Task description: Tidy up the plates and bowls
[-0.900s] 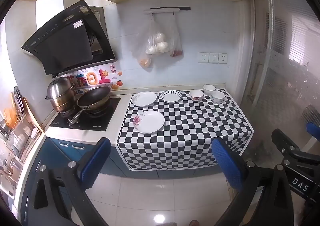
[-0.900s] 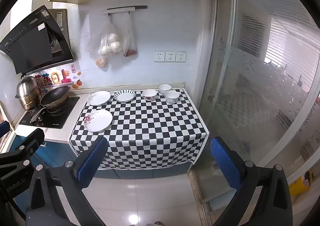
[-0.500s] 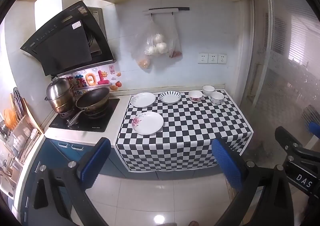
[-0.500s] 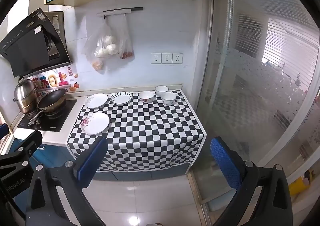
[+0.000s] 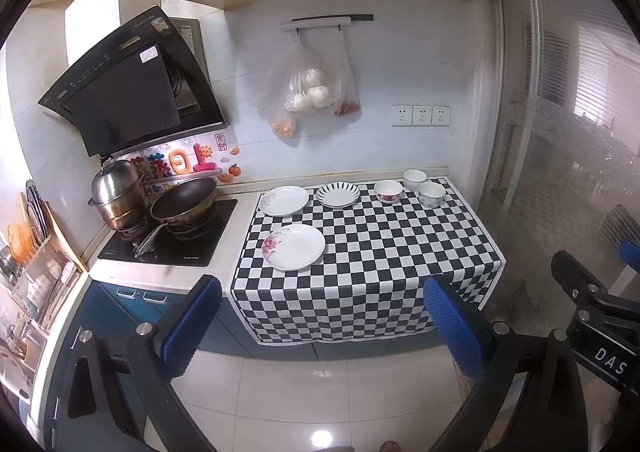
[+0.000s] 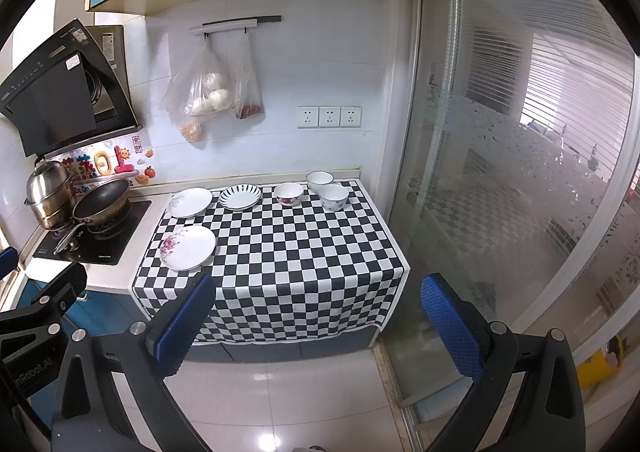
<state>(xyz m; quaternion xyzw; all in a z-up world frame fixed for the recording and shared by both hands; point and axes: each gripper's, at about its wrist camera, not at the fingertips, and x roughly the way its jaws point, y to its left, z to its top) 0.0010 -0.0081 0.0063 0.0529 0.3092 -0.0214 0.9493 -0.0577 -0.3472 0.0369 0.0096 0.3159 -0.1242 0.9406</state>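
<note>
On the checkered cloth [image 5: 372, 252] lie three plates: a flowered plate [image 5: 294, 246] near the front left, a plain white plate [image 5: 284, 200] behind it, and a striped plate [image 5: 338, 195] beside that. Three bowls stand at the back right: a flowered bowl [image 5: 388, 191] and two white bowls [image 5: 414, 178] [image 5: 431, 193]. The right wrist view shows the same flowered plate [image 6: 187, 247] and bowls [image 6: 289, 193]. My left gripper [image 5: 320, 326] and right gripper [image 6: 316, 324] both hang open and empty, well in front of the counter above the floor.
A stove [image 5: 168, 240] with a pan [image 5: 184, 203] and a steel pot [image 5: 118, 193] stands left of the cloth. A range hood [image 5: 128, 91] and hanging bags [image 5: 308, 91] are above. A glass partition [image 6: 500, 171] closes the right side. A dish rack [image 5: 36, 264] sits at far left.
Both views have shifted slightly, with the counter sitting a little lower and nearer the middle. Both grippers stay open and empty. The dishes have not moved.
</note>
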